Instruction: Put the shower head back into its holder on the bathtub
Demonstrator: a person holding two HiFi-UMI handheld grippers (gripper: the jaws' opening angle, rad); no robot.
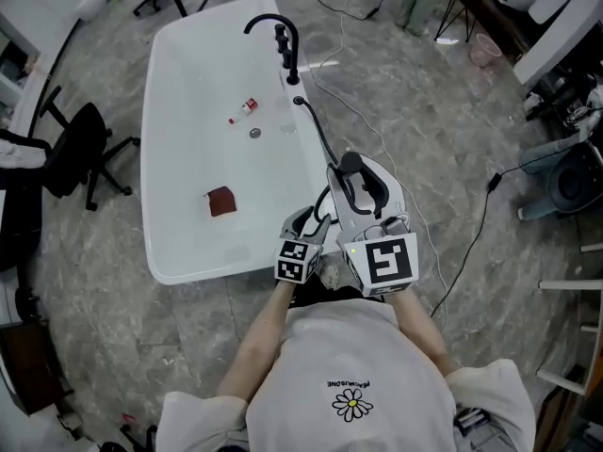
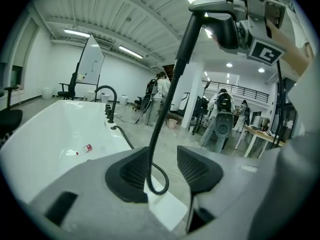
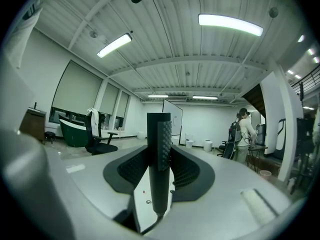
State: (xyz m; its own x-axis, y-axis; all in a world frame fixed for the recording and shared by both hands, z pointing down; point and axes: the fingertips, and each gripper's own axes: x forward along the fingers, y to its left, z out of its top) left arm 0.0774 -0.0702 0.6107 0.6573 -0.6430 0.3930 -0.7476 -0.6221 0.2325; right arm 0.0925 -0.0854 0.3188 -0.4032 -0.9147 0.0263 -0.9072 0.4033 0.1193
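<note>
Two grey hand-held grippers: the right gripper (image 3: 160, 151) clamps the slim black shower head (image 3: 160, 129), the left gripper (image 2: 162, 156) gapes wide around its black ribbed hose (image 2: 172, 89) without pinching it, both beside the near corner of the long white bathtub (image 1: 236, 266), on grey marbled flooring (image 1: 424, 92) in a bright white-walled studio.

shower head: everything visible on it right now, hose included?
The shower head is a slim, matte black stick handset with a finely dotted spray face on one side of its upper end. It stands upright, clamped between the ribbed pads of the right gripper, outside the bathtub. Its black hose drops from it, passes unpinched between the pads of the open left gripper, loops, and runs to a fitting on the tub rim.
</note>
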